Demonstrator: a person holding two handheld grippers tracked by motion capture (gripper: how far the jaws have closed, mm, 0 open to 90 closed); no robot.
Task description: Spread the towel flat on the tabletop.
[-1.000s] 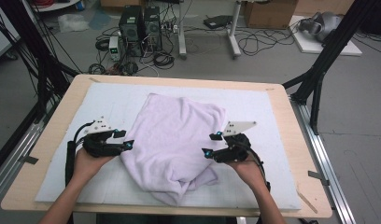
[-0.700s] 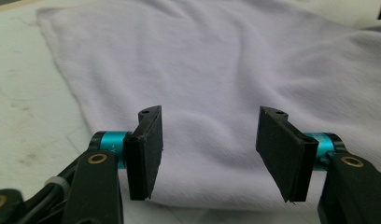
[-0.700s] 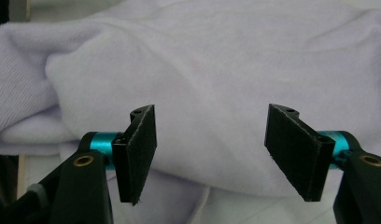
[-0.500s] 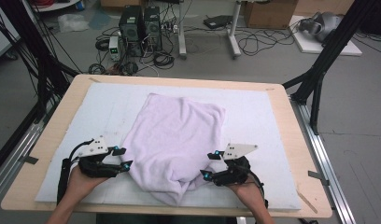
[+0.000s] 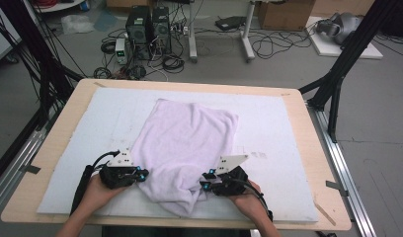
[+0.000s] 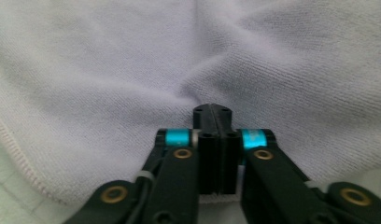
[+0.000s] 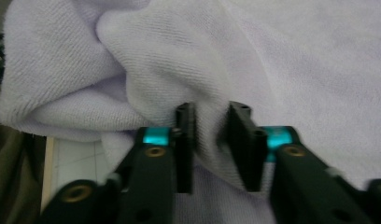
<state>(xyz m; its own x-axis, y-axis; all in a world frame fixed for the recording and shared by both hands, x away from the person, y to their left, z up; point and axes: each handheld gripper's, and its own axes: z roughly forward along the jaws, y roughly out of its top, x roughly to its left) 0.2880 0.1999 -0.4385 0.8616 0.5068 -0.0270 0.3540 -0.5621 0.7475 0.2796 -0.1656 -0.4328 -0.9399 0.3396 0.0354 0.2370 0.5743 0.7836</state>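
Both forearms come in from the bottom edge of the high view, angled slightly inward, each hand wrapped around the back of its tool. The black two-jaw left gripper (image 5: 140,174) with the grey three-cornered plate on top sits low and roughly level, tips pointing toward the middle; its own view (image 6: 212,112) has the jaws pressed flat together after just closing. The matching black right gripper (image 5: 205,181) mirrors it, tips aimed left. Up close (image 7: 212,114) its jaws have been closing too, a narrow gap left between them.
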